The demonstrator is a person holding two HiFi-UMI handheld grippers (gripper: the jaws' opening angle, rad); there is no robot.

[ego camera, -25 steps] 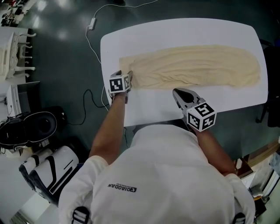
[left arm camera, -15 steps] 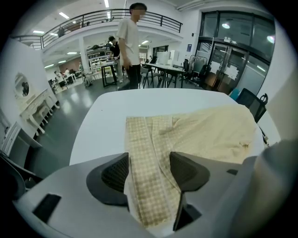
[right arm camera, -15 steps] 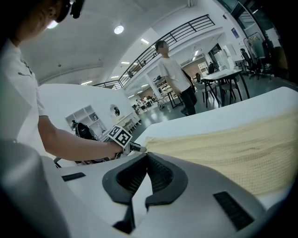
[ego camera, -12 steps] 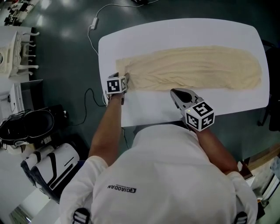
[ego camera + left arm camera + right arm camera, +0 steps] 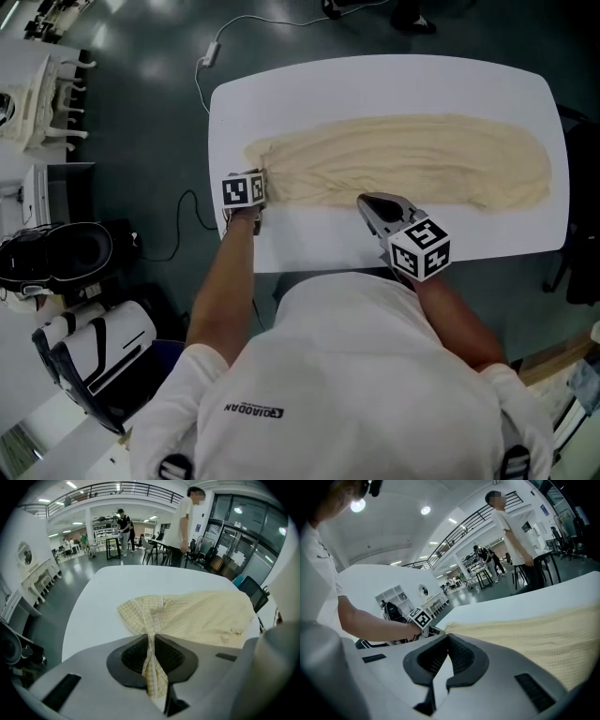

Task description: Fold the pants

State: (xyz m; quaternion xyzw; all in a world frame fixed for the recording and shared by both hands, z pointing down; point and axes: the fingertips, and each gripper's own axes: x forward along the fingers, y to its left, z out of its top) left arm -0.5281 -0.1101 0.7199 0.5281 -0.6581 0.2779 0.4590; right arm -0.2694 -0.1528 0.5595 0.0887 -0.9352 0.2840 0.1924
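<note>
The cream pants lie stretched lengthwise across the white table. My left gripper is at their left end. In the left gripper view its jaws have just been closing, and a bunched fold of the checked cloth is pinched between them at the left gripper. My right gripper lies low at the pants' near edge, about the middle of the table's front. In the right gripper view its jaws meet at the tips of the right gripper with nothing between them, and the pants spread off to the right.
A cable runs over the dark floor left of the table. A black bag and a white rack stand further left. A person stands beyond the table's far side. A dark chair is at the right.
The left gripper has shifted a little left and closed on the pants' left end. The right gripper has slid left, up to the pants' near edge.
</note>
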